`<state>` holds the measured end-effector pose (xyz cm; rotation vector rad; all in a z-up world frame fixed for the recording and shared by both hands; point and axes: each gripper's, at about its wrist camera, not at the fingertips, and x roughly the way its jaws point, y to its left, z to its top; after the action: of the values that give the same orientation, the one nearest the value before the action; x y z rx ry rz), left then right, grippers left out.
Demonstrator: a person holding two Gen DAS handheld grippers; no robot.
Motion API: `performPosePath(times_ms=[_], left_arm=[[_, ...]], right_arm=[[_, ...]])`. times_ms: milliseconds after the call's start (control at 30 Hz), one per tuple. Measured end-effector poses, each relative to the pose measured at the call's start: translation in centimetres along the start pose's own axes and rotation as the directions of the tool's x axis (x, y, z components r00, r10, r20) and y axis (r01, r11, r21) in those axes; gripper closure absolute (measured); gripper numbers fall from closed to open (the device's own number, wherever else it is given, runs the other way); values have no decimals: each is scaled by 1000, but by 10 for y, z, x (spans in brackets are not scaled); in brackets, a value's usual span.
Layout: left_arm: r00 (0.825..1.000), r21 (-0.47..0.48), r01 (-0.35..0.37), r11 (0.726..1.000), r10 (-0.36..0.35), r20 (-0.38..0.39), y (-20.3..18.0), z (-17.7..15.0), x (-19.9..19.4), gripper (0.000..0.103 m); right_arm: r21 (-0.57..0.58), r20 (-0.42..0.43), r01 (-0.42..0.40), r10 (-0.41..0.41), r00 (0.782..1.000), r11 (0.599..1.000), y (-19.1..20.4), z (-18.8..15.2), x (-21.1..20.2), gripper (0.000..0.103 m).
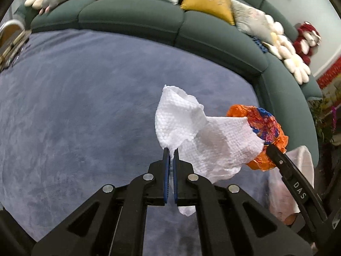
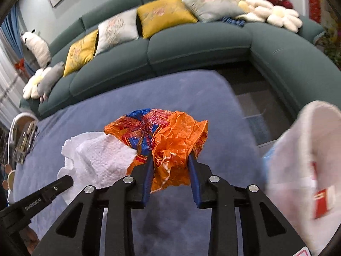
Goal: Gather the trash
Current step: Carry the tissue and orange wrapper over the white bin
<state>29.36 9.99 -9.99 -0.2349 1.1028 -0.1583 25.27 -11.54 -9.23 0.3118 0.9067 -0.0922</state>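
Observation:
My left gripper (image 1: 170, 152) is shut on a white paper towel (image 1: 200, 134), held above the blue carpet; the towel also shows in the right wrist view (image 2: 100, 155). My right gripper (image 2: 170, 160) is shut on a crumpled orange and blue wrapper (image 2: 170, 134), held just right of the towel and touching it. The wrapper and one right finger show in the left wrist view (image 1: 268, 132). A white translucent trash bag (image 2: 302, 170) hangs at the right, also in the left wrist view (image 1: 298, 170).
A blue carpet (image 1: 74, 117) lies below. A dark green sofa (image 2: 191, 44) with yellow and grey cushions and plush toys curves along the back and right. A basket with items (image 2: 23, 136) stands at the left carpet edge.

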Motion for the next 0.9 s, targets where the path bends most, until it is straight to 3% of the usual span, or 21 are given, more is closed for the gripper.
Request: performPosePath(times_ms=[367, 900], left_arm=[[995, 170, 84, 982, -93, 41, -99, -27, -41, 101], [983, 434, 170, 885, -186, -7, -249, -82, -45, 100]], right_arm=[[83, 127, 105, -115, 985, 991, -86, -8, -93, 74], [293, 167, 227, -284, 944, 929, -221, -50, -168, 74]])
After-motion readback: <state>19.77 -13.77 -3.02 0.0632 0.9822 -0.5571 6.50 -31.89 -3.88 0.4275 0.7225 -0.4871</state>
